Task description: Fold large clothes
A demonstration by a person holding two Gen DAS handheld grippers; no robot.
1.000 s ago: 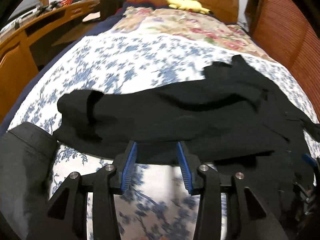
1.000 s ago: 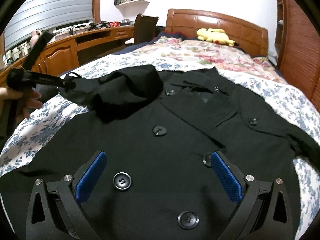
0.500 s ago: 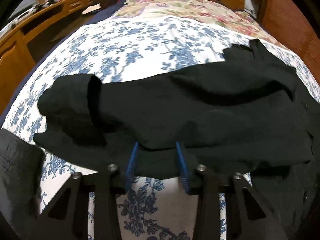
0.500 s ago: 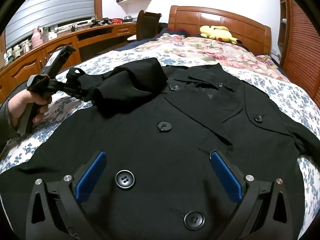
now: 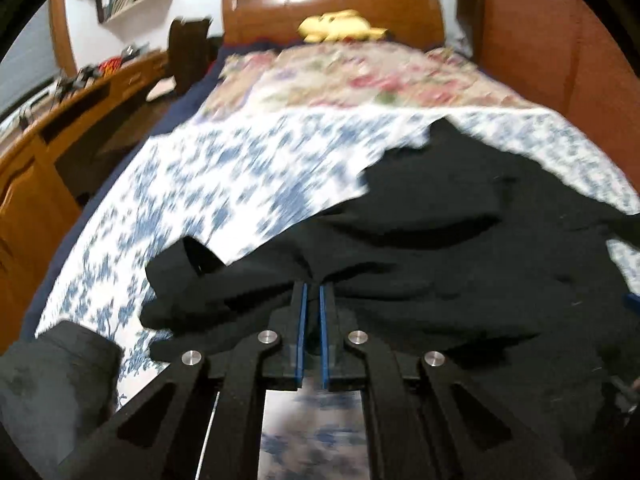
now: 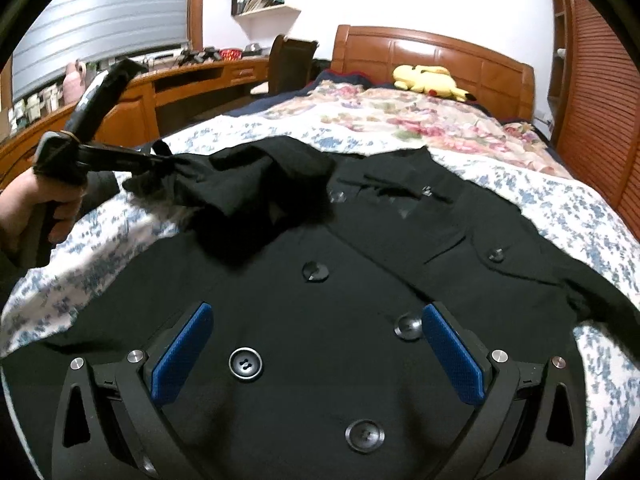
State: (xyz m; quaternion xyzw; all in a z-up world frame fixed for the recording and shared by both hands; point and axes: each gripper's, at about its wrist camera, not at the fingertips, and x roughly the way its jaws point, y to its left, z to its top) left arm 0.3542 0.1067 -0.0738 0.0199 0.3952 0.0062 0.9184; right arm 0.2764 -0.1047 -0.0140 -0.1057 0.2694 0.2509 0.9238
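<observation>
A black double-breasted coat [image 6: 360,320] lies front-up across the near half of the bed [image 6: 560,208], collar toward the far headboard, its dark buttons showing down the front. The step in hand looks like the first fold: bringing the left sleeve [image 6: 240,184] in over the body. The left gripper [image 5: 313,292] has its blue pads pressed nearly together on a ridge of that sleeve's cloth, and the right wrist view shows the sleeve lifted off the floral sheet and stretched taut from the shoulder to the tool in the person's hand [image 6: 36,208]. The left view is blurred, so how deep the bite goes is hard to tell. The right gripper [image 6: 320,344] hovers over the coat's lower front with its fingers spread wide and nothing between them. Next, the sleeve wants carrying rightward across the chest and laying flat, with the right gripper free to pin the body.
</observation>
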